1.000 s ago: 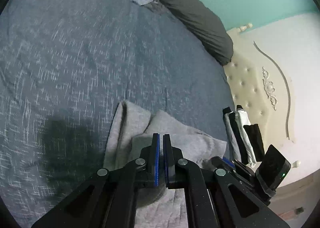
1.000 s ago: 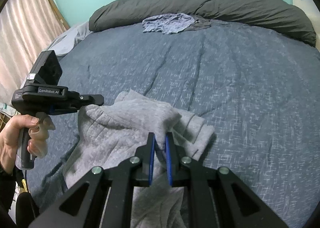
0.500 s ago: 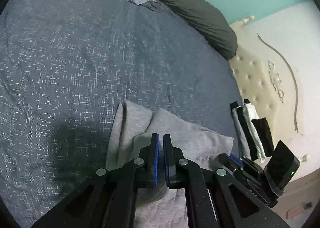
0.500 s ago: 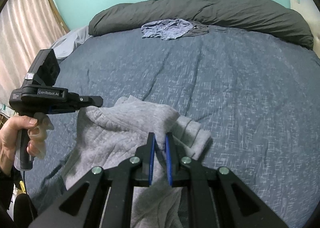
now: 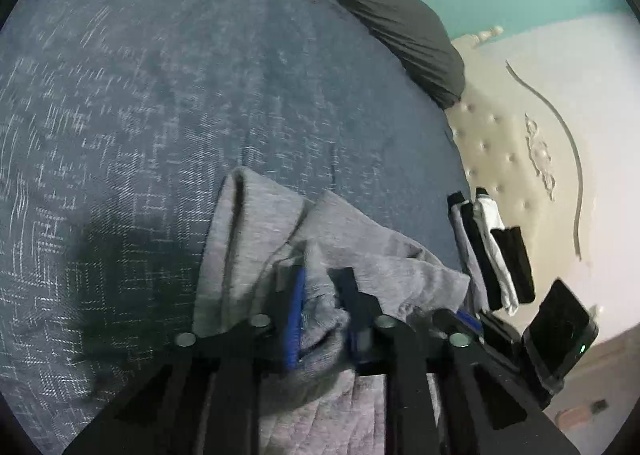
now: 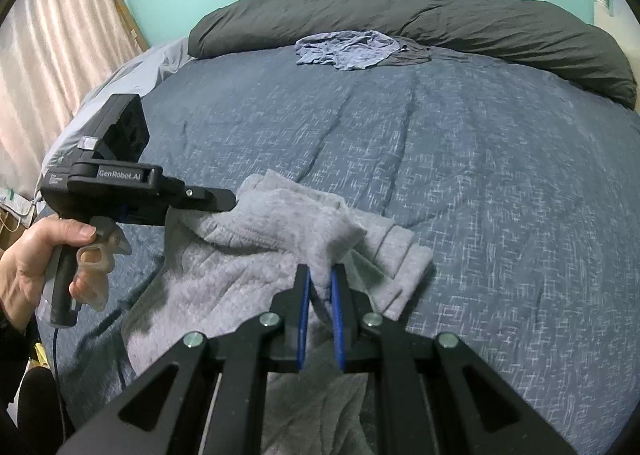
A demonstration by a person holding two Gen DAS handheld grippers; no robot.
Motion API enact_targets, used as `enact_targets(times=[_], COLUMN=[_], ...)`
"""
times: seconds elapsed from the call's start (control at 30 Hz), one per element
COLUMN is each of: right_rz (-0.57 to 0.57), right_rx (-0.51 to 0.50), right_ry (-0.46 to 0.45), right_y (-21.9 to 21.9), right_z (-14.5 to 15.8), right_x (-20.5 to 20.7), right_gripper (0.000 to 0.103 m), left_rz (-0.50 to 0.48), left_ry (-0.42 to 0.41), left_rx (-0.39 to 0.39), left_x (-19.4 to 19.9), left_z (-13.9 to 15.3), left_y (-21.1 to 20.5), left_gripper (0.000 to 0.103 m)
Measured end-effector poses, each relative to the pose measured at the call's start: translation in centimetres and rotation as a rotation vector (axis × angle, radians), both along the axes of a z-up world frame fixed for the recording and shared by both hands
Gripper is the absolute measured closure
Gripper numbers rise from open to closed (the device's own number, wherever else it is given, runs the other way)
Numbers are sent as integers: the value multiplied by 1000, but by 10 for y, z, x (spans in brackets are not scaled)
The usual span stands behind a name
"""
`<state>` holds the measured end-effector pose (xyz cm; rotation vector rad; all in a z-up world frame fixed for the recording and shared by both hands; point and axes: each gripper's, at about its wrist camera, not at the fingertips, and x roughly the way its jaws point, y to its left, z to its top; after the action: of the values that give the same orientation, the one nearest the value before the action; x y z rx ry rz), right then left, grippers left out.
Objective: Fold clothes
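Observation:
A grey knit garment (image 6: 256,255) lies bunched on the blue bedspread, also in the left wrist view (image 5: 352,247). My right gripper (image 6: 320,275) is shut on a raised fold of it. My left gripper (image 5: 322,279) has its jaws parted, with a fold of the cloth still lying between them; the frame is blurred. From the right wrist view the left gripper (image 6: 224,197) touches the garment's far left edge, held by a hand (image 6: 32,251).
A crumpled blue garment (image 6: 348,49) lies at the far side against a long dark grey bolster (image 6: 440,19). Folded black and white clothes (image 5: 492,251) are stacked by the cream headboard (image 5: 504,147). The blue bedspread (image 6: 500,175) stretches right. Curtains (image 6: 44,35) hang at left.
My left gripper's jaws have opened from shut, loosening on the grey cloth. My right gripper stays shut on its fold. The garment has shifted slightly.

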<state>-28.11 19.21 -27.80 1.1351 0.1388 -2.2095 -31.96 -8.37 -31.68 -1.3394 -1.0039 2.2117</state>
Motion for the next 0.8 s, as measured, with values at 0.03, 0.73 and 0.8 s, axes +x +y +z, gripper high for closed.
enact_targets(times=[0.03,0.73,0.8], right_rz=[-2,-118,-133], right_rx=[-2,-25,-55], right_ry=[0,-128,-164], right_y=[0,7,14], right_z=[0,-33,-37], right_x=[0,-75,-81], right_gripper=[94,92,89], left_rz=[2,20,50], left_ry=[28,99,97], left_rx=[-22,-342,-342], left_x=[2,-51,-46], left_z=[7,1,4], left_y=[1,20,13], left_gripper=[89,82,82])
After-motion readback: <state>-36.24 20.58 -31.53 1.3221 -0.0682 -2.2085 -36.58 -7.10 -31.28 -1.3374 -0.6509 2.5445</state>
